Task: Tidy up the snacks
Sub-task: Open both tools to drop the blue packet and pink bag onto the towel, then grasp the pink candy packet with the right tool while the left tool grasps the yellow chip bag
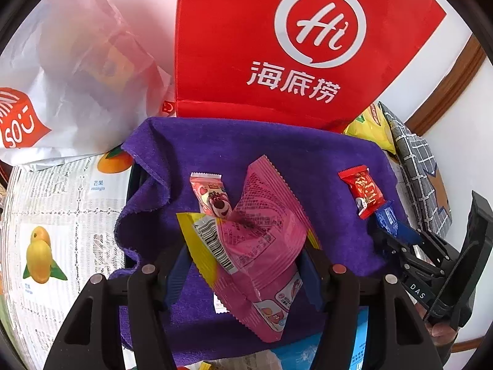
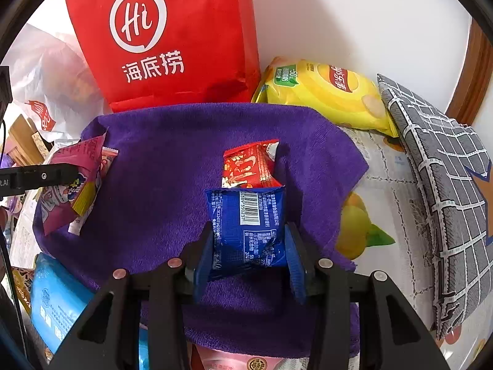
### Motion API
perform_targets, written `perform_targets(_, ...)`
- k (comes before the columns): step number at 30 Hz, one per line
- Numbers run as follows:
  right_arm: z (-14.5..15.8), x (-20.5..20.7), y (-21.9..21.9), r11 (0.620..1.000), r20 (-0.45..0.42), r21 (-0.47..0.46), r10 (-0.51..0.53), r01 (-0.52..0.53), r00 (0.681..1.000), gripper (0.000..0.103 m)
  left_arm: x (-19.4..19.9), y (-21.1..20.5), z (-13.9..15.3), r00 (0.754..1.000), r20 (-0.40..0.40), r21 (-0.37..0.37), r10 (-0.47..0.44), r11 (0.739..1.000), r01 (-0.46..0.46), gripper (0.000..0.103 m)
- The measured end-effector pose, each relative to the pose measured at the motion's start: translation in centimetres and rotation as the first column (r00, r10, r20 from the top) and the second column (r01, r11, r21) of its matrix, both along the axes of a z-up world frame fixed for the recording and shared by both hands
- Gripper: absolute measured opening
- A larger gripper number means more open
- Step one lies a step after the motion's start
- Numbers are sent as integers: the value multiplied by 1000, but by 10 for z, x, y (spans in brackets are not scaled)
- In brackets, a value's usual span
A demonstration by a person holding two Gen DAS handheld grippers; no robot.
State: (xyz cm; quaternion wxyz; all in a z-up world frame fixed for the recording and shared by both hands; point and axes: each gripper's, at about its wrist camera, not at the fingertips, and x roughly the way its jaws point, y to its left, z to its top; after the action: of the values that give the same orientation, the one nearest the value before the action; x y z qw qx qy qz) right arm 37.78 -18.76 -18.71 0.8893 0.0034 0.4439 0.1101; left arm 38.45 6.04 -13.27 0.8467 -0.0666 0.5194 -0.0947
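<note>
My left gripper (image 1: 246, 249) is shut on a pink snack packet (image 1: 262, 237) with a yellow edge and holds it just above a purple towel (image 1: 277, 148). On the towel lie a small pink bear-print packet (image 1: 211, 199) and a red packet (image 1: 365, 191). My right gripper (image 2: 249, 234) is shut on a blue packet (image 2: 246, 225), whose far end touches the red packet (image 2: 249, 166) on the towel (image 2: 172, 154). The left wrist view shows the right gripper (image 1: 388, 222) at the towel's right side. The right wrist view shows the left gripper (image 2: 61, 174) with the pink packet (image 2: 80, 160) at the left.
A red paper bag (image 2: 185, 30) stands behind the towel against the wall. Beside it lie a yellow chips bag (image 2: 323, 92) and a grey checked cloth (image 2: 446, 185). A white plastic bag (image 1: 77, 77) sits at the back left, and a light blue pack (image 2: 55, 302) lies near the front. A fruit-print tablecloth (image 1: 61, 215) covers the table.
</note>
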Motion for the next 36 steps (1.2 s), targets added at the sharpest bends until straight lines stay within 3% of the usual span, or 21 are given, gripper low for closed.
perform_targets(5,1,-2,3,1000,0,-20,10,-10,1000,47,-1,-4,0,1000,-5,15,-7,1000,7,63)
perform_targets(12,19,-13,0,999,28,-33,-2,3,1000,67,-15,-4,17,1000,27,20,10,1000,-10,78)
perform_targets(26,62,-71,-29,995,114,-50,-80,86,990,68,-69,-2,56,994,103,42,37,998,-42,79)
perform_targets(36,34,-105,-40,998,14,-21,-53,53,998,64,-106,-3,49,998,61,27,34,999,-36,79)
